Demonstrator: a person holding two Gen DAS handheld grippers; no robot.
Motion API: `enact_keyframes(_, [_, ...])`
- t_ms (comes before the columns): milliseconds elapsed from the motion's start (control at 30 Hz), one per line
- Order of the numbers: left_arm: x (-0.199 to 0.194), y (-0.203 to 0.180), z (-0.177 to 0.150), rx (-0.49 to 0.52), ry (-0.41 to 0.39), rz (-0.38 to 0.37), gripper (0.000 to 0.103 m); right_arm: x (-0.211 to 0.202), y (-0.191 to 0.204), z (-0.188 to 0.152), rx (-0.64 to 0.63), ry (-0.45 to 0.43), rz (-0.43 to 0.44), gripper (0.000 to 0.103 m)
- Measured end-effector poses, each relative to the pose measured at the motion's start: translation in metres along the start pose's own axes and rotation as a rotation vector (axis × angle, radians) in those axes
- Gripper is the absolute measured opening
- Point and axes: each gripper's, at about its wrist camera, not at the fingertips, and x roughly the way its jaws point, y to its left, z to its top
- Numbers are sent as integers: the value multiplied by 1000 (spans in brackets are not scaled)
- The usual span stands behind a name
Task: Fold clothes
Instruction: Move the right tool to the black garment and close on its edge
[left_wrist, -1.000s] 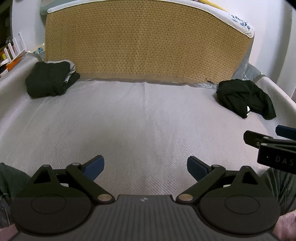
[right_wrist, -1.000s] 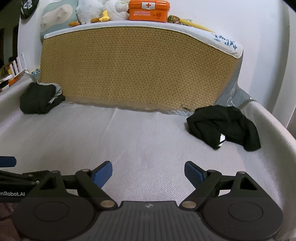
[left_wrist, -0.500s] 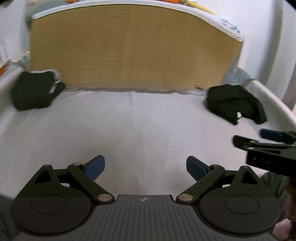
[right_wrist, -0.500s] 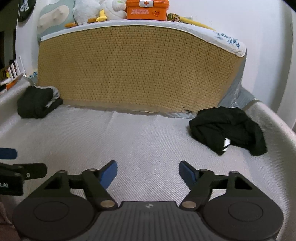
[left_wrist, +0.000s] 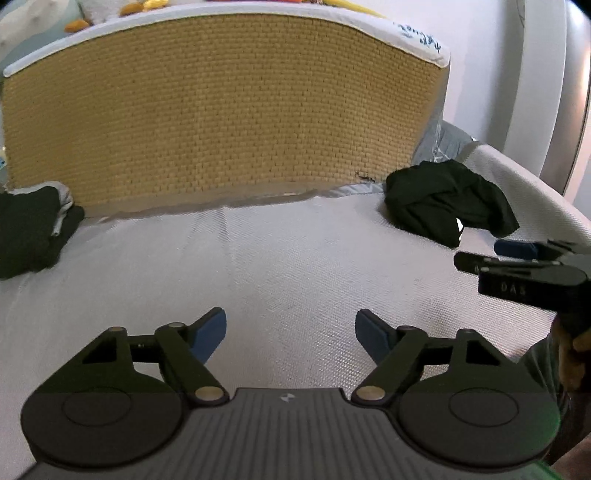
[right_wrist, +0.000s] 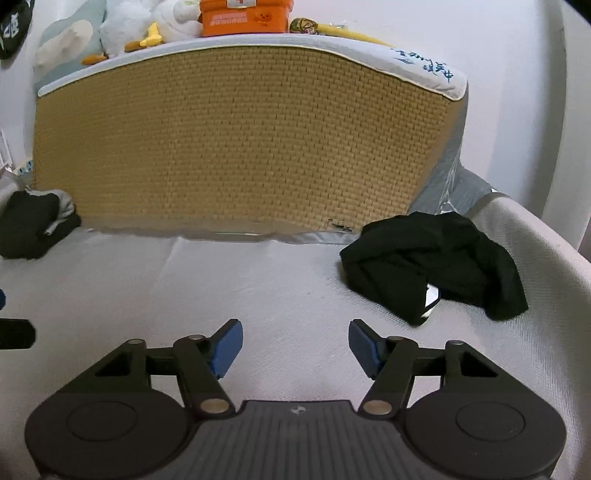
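A crumpled black garment (left_wrist: 447, 201) (right_wrist: 432, 266) lies at the back right of the white mattress (left_wrist: 258, 266) (right_wrist: 258, 280), close to the woven headboard. A second dark pile with a grey piece (left_wrist: 29, 229) (right_wrist: 35, 223) rests at the back left. My left gripper (left_wrist: 290, 334) hovers over the mattress's middle, jaws closing with nothing between them. My right gripper (right_wrist: 295, 345) (left_wrist: 495, 254) is nearer the crumpled garment, short of it; its jaws are closing on nothing too.
A tall woven headboard (left_wrist: 221, 110) (right_wrist: 240, 140) closes off the back. On its top ledge stand an orange box (right_wrist: 245, 16) and soft toys (right_wrist: 136, 26). A white wall rises on the right, and the mattress edge curves up there. A hand (left_wrist: 572, 354) grips the right tool.
Both grippers have moved to the right and towards the crumpled garment, which now looks larger. The jaws of both have narrowed, with nothing taken hold of.
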Motion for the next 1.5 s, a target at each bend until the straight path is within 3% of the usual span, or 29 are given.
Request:
enact_keyframes(233, [14,-2,13,1,8,-14,74,35,-23,-4,9,-5,-51,62])
enact_keyframes(833, [51,-5,42,42,-19,-27,72,133,-81,-7,65,70,-145,45])
enact_keyframes(1200, [87,13,55,13,-3,-10,66,157,-97,-6,110,62,-192,43])
enact_keyframes(1500, [110,22,63,8,-13,-52,60,177,-118,-7,146,44,-247,43])
